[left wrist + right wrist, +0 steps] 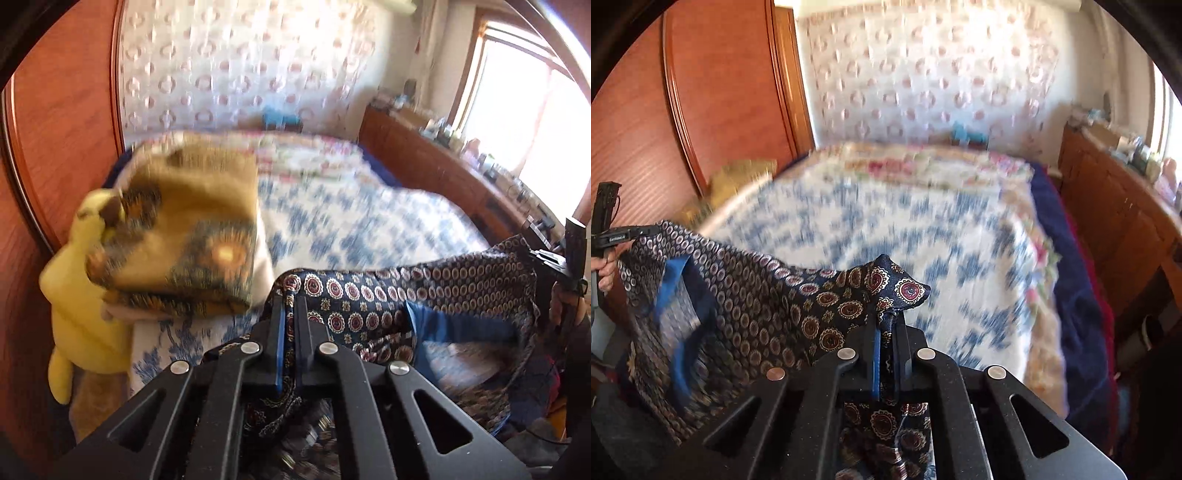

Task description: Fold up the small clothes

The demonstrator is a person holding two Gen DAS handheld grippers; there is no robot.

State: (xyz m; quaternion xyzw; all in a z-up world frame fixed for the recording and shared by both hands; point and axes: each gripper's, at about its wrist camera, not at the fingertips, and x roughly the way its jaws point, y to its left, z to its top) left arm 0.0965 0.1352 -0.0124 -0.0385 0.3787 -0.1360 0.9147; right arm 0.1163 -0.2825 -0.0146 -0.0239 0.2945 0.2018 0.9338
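A small navy garment (pixel 424 291) with a red and white medallion print and a blue lining is stretched in the air between both grippers, above the near edge of the bed. My left gripper (pixel 290 301) is shut on one corner of it. My right gripper (pixel 886 319) is shut on the other corner (pixel 897 284), which sticks up past the fingertips. In the left wrist view the right gripper (pixel 546 254) shows at the far right. In the right wrist view the left gripper (pixel 613 236) shows at the far left. The garment (pixel 757 306) sags between them.
A bed with a blue and white patterned cover (pixel 369 225) lies ahead. A folded yellow-brown blanket (pixel 184 229) and a yellow plush toy (pixel 77 295) sit at its left. A wooden wardrobe (pixel 701 110) stands left. A cluttered wooden dresser (pixel 1115 192) stands right under a window.
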